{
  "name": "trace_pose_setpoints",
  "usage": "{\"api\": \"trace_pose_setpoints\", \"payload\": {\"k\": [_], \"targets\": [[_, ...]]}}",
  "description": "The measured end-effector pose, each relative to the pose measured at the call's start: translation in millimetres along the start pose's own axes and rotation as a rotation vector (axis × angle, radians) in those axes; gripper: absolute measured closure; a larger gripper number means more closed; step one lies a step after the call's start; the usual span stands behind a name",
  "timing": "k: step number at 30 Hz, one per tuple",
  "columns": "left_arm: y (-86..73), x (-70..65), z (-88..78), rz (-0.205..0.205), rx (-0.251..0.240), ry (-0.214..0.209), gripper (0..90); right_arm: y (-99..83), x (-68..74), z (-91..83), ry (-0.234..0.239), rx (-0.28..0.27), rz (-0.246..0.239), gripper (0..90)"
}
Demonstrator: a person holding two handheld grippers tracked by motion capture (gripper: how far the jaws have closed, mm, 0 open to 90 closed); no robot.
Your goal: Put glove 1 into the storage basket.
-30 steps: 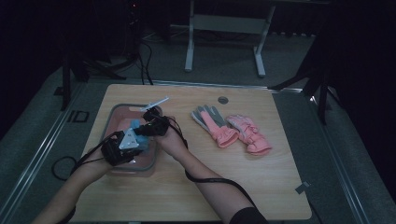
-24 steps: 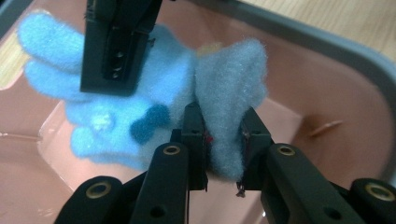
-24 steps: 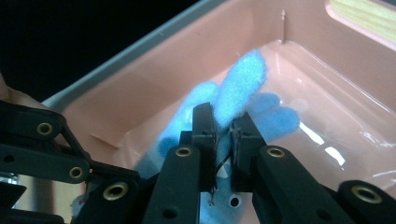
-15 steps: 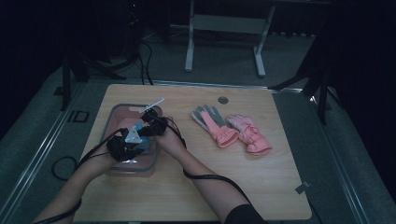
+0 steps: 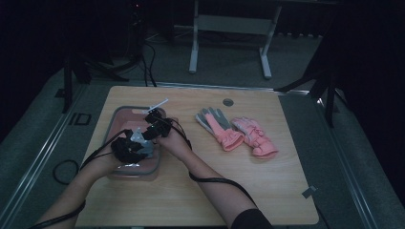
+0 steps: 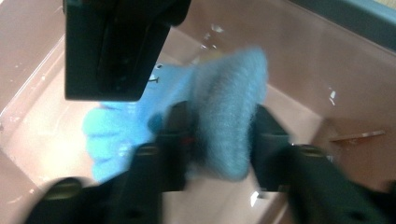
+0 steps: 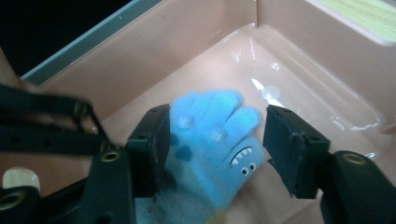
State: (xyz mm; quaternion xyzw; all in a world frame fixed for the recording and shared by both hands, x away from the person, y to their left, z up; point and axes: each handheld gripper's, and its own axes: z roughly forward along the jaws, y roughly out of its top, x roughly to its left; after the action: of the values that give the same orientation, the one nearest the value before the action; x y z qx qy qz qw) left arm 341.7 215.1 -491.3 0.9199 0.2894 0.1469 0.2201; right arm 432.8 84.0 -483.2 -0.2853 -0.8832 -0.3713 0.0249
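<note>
A blue knitted glove [image 7: 212,140] with a monster face lies inside a pink tub [image 5: 112,125] at the table's left. My left gripper [image 6: 219,137] has its jaws pressed on both sides of the glove's grey-blue cuff [image 6: 229,126], shut on it. My right gripper [image 7: 215,135] straddles the finger end of the glove, open, with a gap beside its right jaw. In the high view both grippers, left [image 5: 136,143] and right [image 5: 152,125], meet low over the tub. The right gripper's body [image 6: 116,46] looms just above the glove in the left gripper view.
A grey-and-pink glove [image 5: 217,125] and a pink glove [image 5: 253,137] lie side by side in the table's middle. A white stick-like piece [image 5: 157,104] rests at the tub's far rim. Cables trail from both grippers across the table's near side.
The left gripper has edged slightly toward the right gripper inside the tub. Both hands otherwise stay in place over the glove.
</note>
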Motion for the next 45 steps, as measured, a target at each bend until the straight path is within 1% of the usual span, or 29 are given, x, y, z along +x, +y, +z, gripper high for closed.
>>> {"api": "trace_pose_setpoints", "payload": {"k": [1,2,3,5,6,7,8,9,11,13,14,15,17,20,23,24,25,26,27,29,31,34,35,36,37,38,39,41,45], "targets": [[-0.7,-0.6,-1.0,-0.005,-0.002,0.004,53.1,0.0,0.1,-1.4,-0.002,-0.001,-0.004,39.9],[-1.6,-1.1,-2.0,-0.007,-0.007,0.009,51.4,-0.2,0.2,-3.0,0.001,-0.007,-0.003,38.1],[-2.6,-1.7,-2.9,-0.019,-0.011,0.015,47.2,-0.3,0.1,-4.9,0.005,-0.015,-0.004,36.6],[-4.4,-2.0,-6.6,-0.04,-0.02,0.029,43.8,-0.8,-0.7,-8.8,0.018,-0.024,0.002,31.8],[-5.1,-1.8,-8.8,-0.054,-0.029,0.039,40.6,-1.2,-1.4,-11.1,0.031,-0.027,0.007,28.7],[-5.7,-1.4,-11.9,-0.074,-0.041,0.056,39.0,-1.7,-1.9,-13.3,0.043,-0.027,0.014,25.4],[-6.1,-1.0,-15.5,-0.093,-0.061,0.064,38.4,-2.1,-2.5,-15.4,0.05,-0.03,0.022,22.9],[-6.3,-0.5,-19.5,-0.116,-0.083,0.056,34.4,-2.6,-2.9,-17.5,0.057,-0.033,0.027,20.7],[-6.5,0.0,-27.1,-0.149,-0.117,0.031,26.2,-4.0,-2.9,-21.7,0.074,-0.034,0.015,18.5],[-5.5,-2.5,-32.9,-0.162,-0.151,0.038,24.5,-6.0,-2.0,-25.8,0.073,-0.035,-0.004,16.7],[-4.7,-3.9,-34.9,-0.169,-0.165,0.026,22.5,-6.9,-1.2,-28.1,0.079,-0.032,-0.011,14.6],[-3.6,-5.6,-36.4,-0.176,-0.174,0.017,19.4,-7.8,-0.6,-30.7,0.08,-0.035,-0.015,14.9],[-1.0,-10.3,-37.9,-0.172,-0.183,0.011,18.5,-9.5,1.3,-36.9,0.086,-0.045,-0.031,14.8],[4.0,-18.3,-37.9,-0.155,-0.187,-0.002,18.0,-12.8,3.8,-48.2,0.078,-0.055,-0.053,14.9],[10.4,-26.9,-38.2,-0.138,-0.201,-0.005,18.1,-18.2,3.1,-62.2,0.078,-0.076,-0.062,15.2],[12.9,-30.0,-38.5,-0.138,-0.21,-0.002,18.1,-20.4,2.0,-67.3,0.078,-0.088,-0.059,15.4],[15.3,-32.2,-39.5,-0.13,-0.219,-0.001,18.1,-22.8,0.5,-72.6,0.078,-0.101,-0.057,16.2],[17.9,-34.2,-40.6,-0.129,-0.229,-0.011,18.1,-25.5,-1.1,-77.5,0.076,-0.113,-0.061,16.7],[20.7,-36.5,-41.4,-0.128,-0.239,-0.011,18.2,-28.4,-2.6,-82.3,0.068,-0.118,-0.062,16.7],[26.2,-41.2,-42.1,-0.12,-0.256,-0.034,18.2,-35.1,-6.1,-90.0,0.063,-0.12,-0.069,17.3],[32.0,-48.4,-39.9,-0.103,-0.258,-0.043,18.4,-42.6,-10.7,-96.2,0.072,-0.102,-0.074,17.6],[40.6,-60.4,-33.8,-0.071,-0.244,-0.06,18.4,-55.3,-17.7,-103.0,0.057,-0.088,-0.09,17.6],[40.6,-60.4,-33.8,-0.071,-0.244,-0.06,18.5,-55.3,-17.7,-103.0,0.057,-0.088,-0.09,17.6],[46.9,-68.7,-29.2,-0.054,-0.245,-0.076,18.5,-59.8,-19.8,-105.2,0.049,-0.085,-0.096,17.6],[49.7,-72.3,-27.6,-0.046,-0.249,-0.083,18.5,-70.0,-25.5,-110.0,0.036,-0.089,-0.107,17.6],[52.7,-75.5,-25.7,-0.042,-0.252,-0.094,18.8,-74.3,-28.2,-112.1,0.031,-0.091,-0.104,17.6],[55.8,-78.8,-24.2,-0.035,-0.252,-0.096,19.1,-78.7,-31.1,-114.3,0.026,-0.096,-0.103,17.6],[61.9,-84.6,-20.9,-0.023,-0.255,-0.112,19.1,-86.9,-36.8,-118.6,0.024,-0.104,-0.089,17.6],[72.4,-95.5,-13.4,-0.008,-0.273,-0.135,19.1,-101.3,-45.4,-127.4,0.007,-0.11,-0.083,17.6]]}}
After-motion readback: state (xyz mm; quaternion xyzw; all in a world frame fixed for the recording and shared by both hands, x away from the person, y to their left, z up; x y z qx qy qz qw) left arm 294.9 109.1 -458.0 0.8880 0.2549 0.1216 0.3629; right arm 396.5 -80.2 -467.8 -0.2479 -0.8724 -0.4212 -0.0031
